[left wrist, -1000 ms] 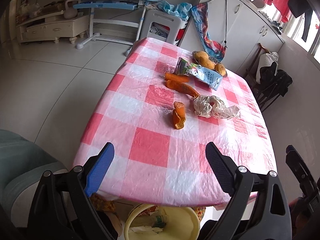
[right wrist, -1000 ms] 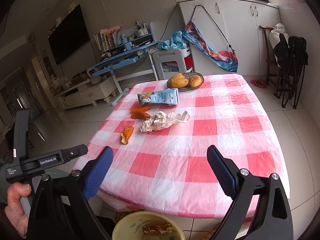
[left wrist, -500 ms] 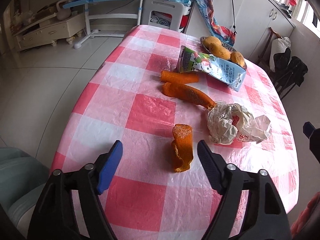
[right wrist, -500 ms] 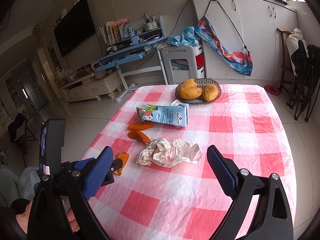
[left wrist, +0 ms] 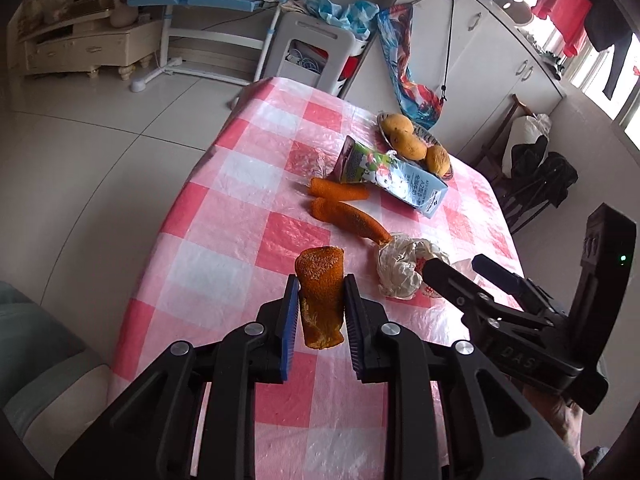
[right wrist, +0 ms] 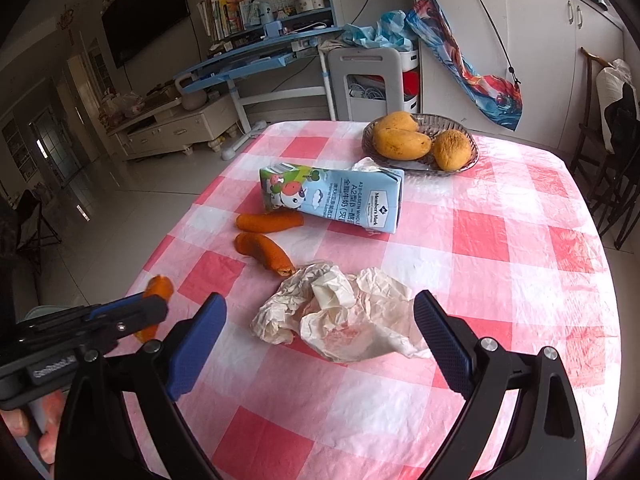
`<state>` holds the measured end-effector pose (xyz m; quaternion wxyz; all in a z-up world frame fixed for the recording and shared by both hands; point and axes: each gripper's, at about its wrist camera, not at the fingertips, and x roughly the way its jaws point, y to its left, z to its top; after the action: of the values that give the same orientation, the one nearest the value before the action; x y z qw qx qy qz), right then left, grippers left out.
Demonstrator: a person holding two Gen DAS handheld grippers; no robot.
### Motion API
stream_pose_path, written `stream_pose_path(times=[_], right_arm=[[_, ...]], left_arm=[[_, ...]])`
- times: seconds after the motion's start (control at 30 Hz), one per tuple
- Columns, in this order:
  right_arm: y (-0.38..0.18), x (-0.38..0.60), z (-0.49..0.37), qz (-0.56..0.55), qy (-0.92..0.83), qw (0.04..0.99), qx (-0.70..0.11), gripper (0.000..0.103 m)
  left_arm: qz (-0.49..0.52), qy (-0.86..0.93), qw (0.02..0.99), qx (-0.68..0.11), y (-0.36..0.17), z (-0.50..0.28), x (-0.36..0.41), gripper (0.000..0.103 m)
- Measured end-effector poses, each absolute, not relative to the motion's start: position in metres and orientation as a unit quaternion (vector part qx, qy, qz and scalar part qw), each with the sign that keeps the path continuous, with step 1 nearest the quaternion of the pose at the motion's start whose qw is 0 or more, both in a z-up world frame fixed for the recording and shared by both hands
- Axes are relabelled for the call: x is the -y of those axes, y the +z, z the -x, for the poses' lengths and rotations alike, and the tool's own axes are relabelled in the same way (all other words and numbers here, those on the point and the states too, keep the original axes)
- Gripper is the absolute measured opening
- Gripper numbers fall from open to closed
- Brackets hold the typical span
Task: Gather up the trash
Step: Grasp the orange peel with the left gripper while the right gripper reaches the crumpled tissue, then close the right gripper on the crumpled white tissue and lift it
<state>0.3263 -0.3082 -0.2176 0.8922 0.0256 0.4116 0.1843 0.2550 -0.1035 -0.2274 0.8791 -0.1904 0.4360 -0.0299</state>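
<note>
- The left hand-held gripper has just been closing; a second ago it stood wide over the near edge of the surface, and now its pads press both sides of the nearest orange peel.
- The right hand-held gripper, earlier back over the edge, now hangs wide open astride the crumpled paper wrapper, not touching it.
- Judgement: one piece is secured, the wrapper looks next; nothing is binned yet.
- Two more peel strips lie at 11 o'clock of the wrapper, the milk carton at 12 o'clock.
- Carton print: "Member's Mark", "A2", plus Chinese text.
- The left tool's body reads "GenRobot.AI".
- A fruit bowl sits beyond the carton.
</note>
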Motion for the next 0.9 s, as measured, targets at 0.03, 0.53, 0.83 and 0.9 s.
stream_pose_path(times=[0.03, 0.53, 0.83, 0.9], right_arm=[[-0.219, 0.306, -0.328, -0.027, 0.186, 0.891, -0.413, 0.091], [-0.244, 0.311, -0.334, -0.029, 0.19, 0.863, -0.467, 0.087], [-0.251, 0.297, -0.338, 0.004, 0.177, 0.869, -0.462, 0.057], [-0.248, 0.301, -0.338, -0.005, 0.183, 0.868, -0.462, 0.038]], left_arm=[[0.197, -0.029, 0.878, -0.435, -0.227, -0.253, 0.1, 0.021], [0.221, -0.035, 0.875, -0.429, -0.223, -0.246, 0.092, 0.021], [0.216, -0.044, 0.878, -0.425, -0.22, -0.243, 0.094, 0.021], [0.216, -0.046, 0.879, -0.422, -0.218, -0.239, 0.094, 0.021]])
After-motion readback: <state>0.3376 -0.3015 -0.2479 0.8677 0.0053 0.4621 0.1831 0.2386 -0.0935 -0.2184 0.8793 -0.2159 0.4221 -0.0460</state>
